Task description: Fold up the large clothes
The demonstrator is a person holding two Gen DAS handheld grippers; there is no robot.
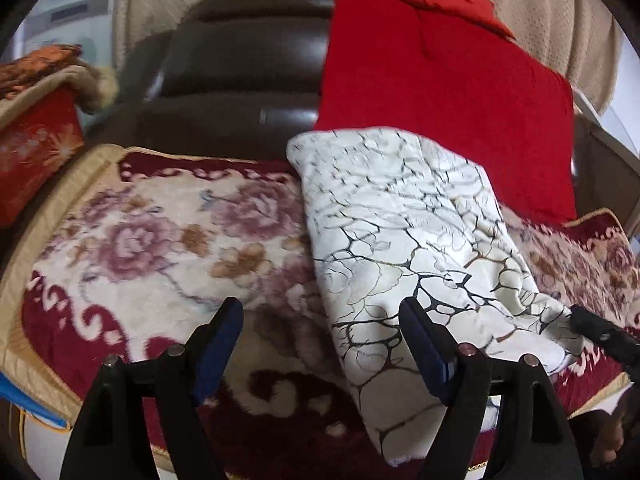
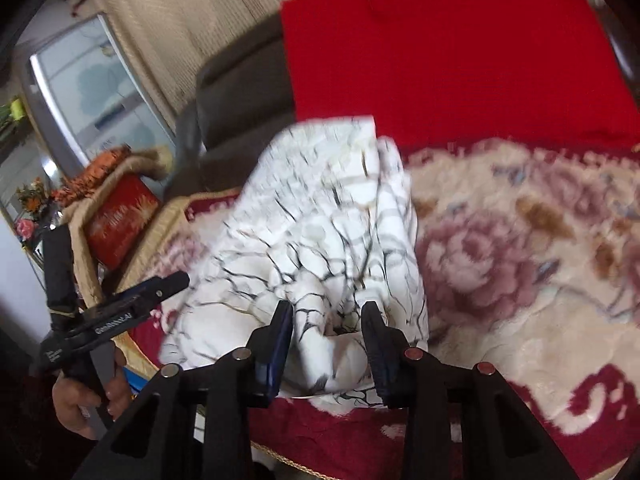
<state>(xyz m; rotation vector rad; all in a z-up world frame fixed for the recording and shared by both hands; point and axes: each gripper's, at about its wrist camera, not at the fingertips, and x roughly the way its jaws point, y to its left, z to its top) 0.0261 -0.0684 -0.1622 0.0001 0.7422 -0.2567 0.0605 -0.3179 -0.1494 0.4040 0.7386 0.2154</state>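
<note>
White cloth veined in black, folded into a long pad, lies from centre to lower right on a floral plush blanket; bare blanket opens leftward. Left gripper is spread, one finger over the cloth, nothing pinched. Red cushion leans upper right.

Right view, blurred: right gripper half-spread astride a bunched fold; whether it pinches is unclear.

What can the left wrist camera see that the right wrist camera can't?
Only left wrist: the left gripper wide open and empty, above the flowery blanket. Only right wrist: the hand holding that gripper, a window, and the right gripper pinching the white cloth. Both: the cloth, the blanket and the red cushion.
</note>
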